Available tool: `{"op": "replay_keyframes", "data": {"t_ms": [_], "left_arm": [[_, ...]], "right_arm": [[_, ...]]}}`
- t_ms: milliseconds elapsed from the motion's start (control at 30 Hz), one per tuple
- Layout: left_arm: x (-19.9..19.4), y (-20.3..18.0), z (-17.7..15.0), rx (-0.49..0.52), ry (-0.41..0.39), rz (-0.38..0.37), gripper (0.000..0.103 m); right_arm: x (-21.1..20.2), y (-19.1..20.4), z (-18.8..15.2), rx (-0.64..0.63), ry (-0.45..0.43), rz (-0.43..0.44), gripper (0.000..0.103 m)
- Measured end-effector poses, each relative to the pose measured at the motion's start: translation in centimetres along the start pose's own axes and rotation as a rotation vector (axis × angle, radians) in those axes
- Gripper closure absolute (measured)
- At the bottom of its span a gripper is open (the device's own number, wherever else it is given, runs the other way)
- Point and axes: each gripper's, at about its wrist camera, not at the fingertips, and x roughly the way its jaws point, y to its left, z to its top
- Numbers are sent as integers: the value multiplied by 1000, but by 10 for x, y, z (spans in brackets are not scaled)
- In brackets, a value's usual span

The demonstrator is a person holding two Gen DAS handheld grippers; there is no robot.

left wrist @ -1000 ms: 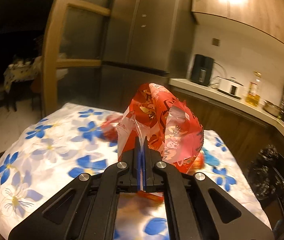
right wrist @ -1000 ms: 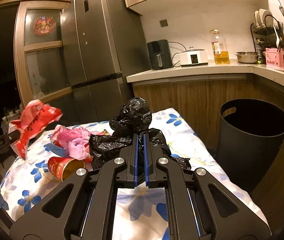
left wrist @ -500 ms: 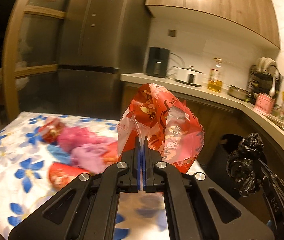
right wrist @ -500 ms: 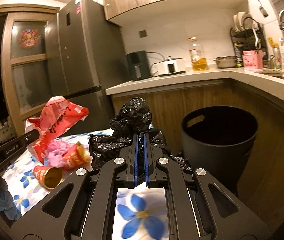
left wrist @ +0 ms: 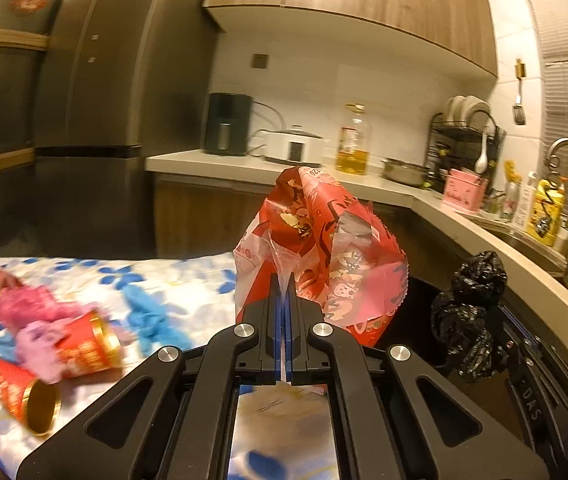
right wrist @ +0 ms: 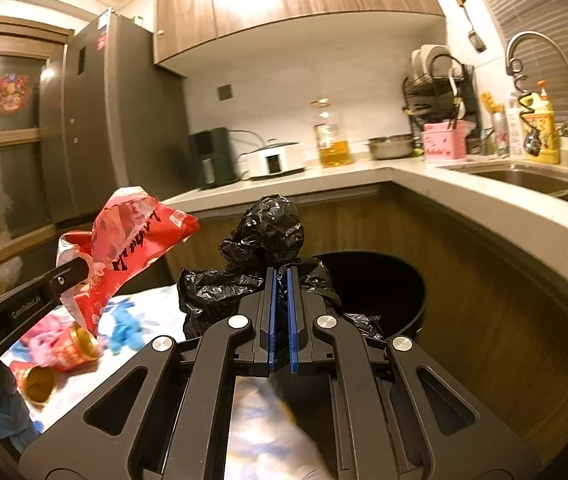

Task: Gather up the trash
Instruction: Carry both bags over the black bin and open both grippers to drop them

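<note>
My left gripper [left wrist: 283, 284] is shut on a crumpled red snack bag [left wrist: 324, 248], held up in the air past the table's right end; the same red snack bag [right wrist: 132, 236] shows at the left of the right wrist view. My right gripper [right wrist: 282, 276] is shut on a crumpled black plastic bag [right wrist: 264, 240], which hangs just in front of the black bin [right wrist: 380, 284]. That black plastic bag [left wrist: 472, 312] appears at the right of the left wrist view, over the dark bin opening. Red paper cups [left wrist: 84, 344], pink paper [left wrist: 24, 308] and blue scraps [left wrist: 152, 316] lie on the floral tablecloth [left wrist: 188, 276].
A wooden counter [right wrist: 484, 208] curves around the bin, carrying an oil bottle [right wrist: 332, 136], a cooker [right wrist: 272, 158], a pink holder [right wrist: 444, 142] and a sink [right wrist: 524, 176]. A tall grey fridge [right wrist: 116, 120] stands behind the table's far end.
Both grippers swung right, away from the table and toward the bin, each keeping its bag. The bin now sits straight behind the black bag, and the sink has come into view.
</note>
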Motion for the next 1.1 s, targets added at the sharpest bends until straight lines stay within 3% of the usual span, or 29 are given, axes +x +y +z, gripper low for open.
{"op": "replay_keyframes", "data": {"t_ms": [433, 567, 1100], "left_arm": [[57, -64, 7, 61, 0, -145, 102], [75, -72, 6, 63, 9, -192, 102], [120, -81, -10, 60, 99, -251, 100]], "right_arm": [[40, -40, 25, -11, -20, -52, 98], [55, -47, 27, -10, -1, -47, 98], [88, -62, 20, -13, 51, -57, 96]]}}
